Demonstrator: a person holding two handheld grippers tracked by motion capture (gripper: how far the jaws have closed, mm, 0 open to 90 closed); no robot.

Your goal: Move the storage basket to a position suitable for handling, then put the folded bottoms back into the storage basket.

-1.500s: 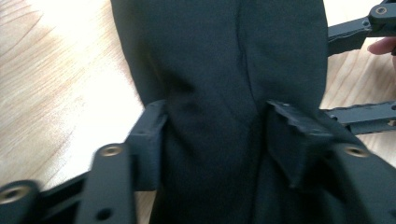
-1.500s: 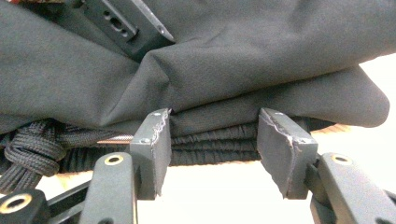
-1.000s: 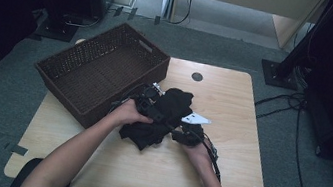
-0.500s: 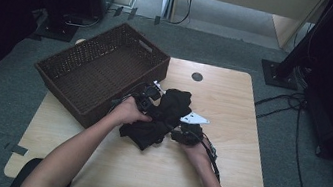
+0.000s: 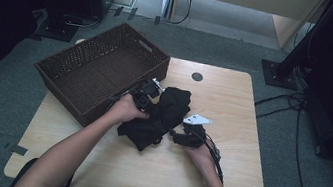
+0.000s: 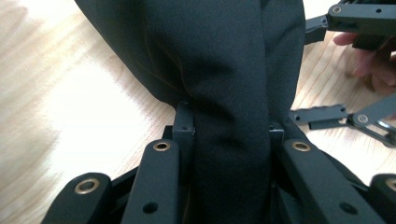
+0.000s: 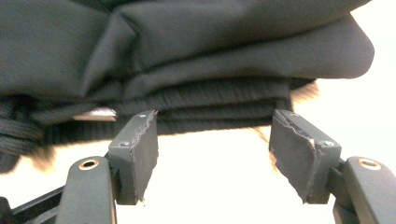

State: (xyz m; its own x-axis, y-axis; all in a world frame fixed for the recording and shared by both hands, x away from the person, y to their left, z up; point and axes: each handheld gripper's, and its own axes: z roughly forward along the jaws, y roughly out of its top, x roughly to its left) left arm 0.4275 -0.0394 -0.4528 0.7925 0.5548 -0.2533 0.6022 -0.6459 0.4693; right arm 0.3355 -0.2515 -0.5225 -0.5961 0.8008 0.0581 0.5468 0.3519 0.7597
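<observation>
Grey carpet ran all round the light wooden table, with dark stands and cables off to the sides. On the table's left edge sat a brown wicker basket, angled and hanging a bit over the side.

Right in the middle of the table lay the black garment, a bunched-up piece of dark cloth just beside the basket's near corner. From up high we could see both forearms coming in from the bottom, one gripper at each side of the cloth.

Our left gripper had just been closing, and in the left gripper view a thick fold of the black garment ran straight up between the jaws, both pads pressed into it, so we'd call that a solid pinch. The same view also caught the other gripper off at the right edge, over the wood.

Our right gripper had just been opening. In the right gripper view its two worn pads stood well apart with bare bright table between them, and the folded edge of the garment sat just beyond the tips, not clamped. From above it sat at the cloth's right side, the grey plate on top catching the light.
</observation>
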